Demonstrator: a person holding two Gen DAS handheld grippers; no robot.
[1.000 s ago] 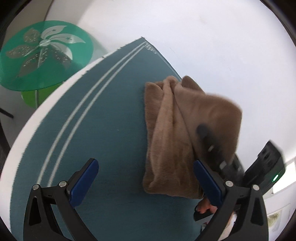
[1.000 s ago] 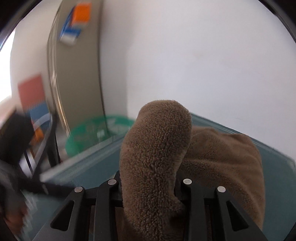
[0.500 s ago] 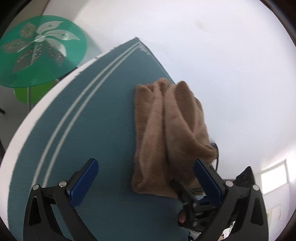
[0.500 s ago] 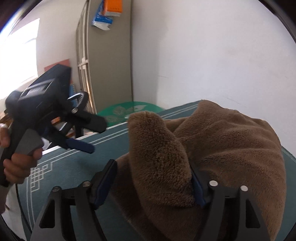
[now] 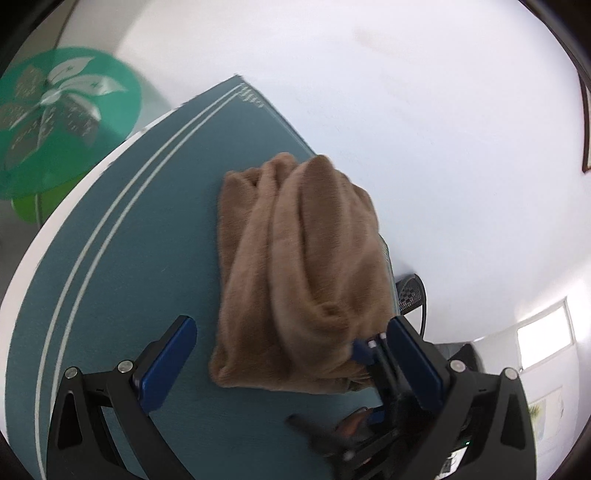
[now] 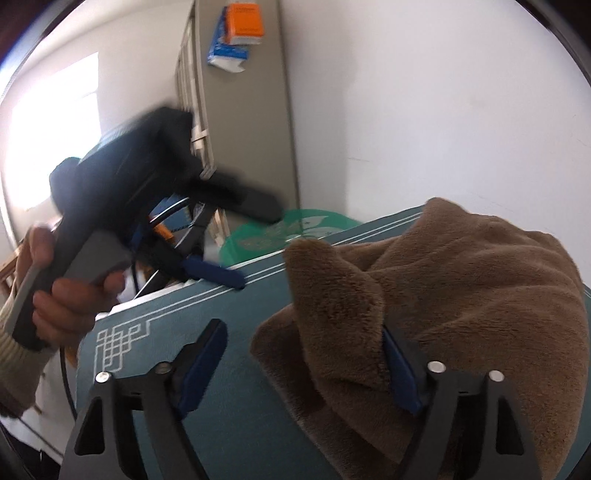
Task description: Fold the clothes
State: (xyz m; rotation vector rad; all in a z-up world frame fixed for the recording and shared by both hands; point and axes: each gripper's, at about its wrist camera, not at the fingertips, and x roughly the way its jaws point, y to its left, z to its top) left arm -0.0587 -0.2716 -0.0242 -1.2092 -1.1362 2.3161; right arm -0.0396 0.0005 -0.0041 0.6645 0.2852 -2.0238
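A brown fleece garment (image 5: 303,266) lies folded in a thick bundle on the teal table cloth (image 5: 129,258), near its right edge. My left gripper (image 5: 291,354) hovers open over the bundle's near end, touching nothing. My right gripper (image 6: 299,354) is open at the same end. A raised fold of the garment (image 6: 332,295) stands between its fingers and drapes over the right pad (image 6: 400,373). In the left wrist view the right gripper (image 5: 364,350) shows at the bundle's lower right corner. A hand (image 6: 70,295) holds the blurred left gripper (image 6: 240,240) above the cloth's far edge.
A round green glass table (image 5: 55,122) stands beyond the cloth's left edge, and this green table (image 6: 288,232) also shows in the right wrist view. A tall grey cabinet (image 6: 240,110) with an orange box (image 6: 243,18) on top stands against the white wall.
My right gripper went from shut on the garment's fold to wide open, and the fold has sunk onto the bundle. The left gripper has moved nearer to the bundle.
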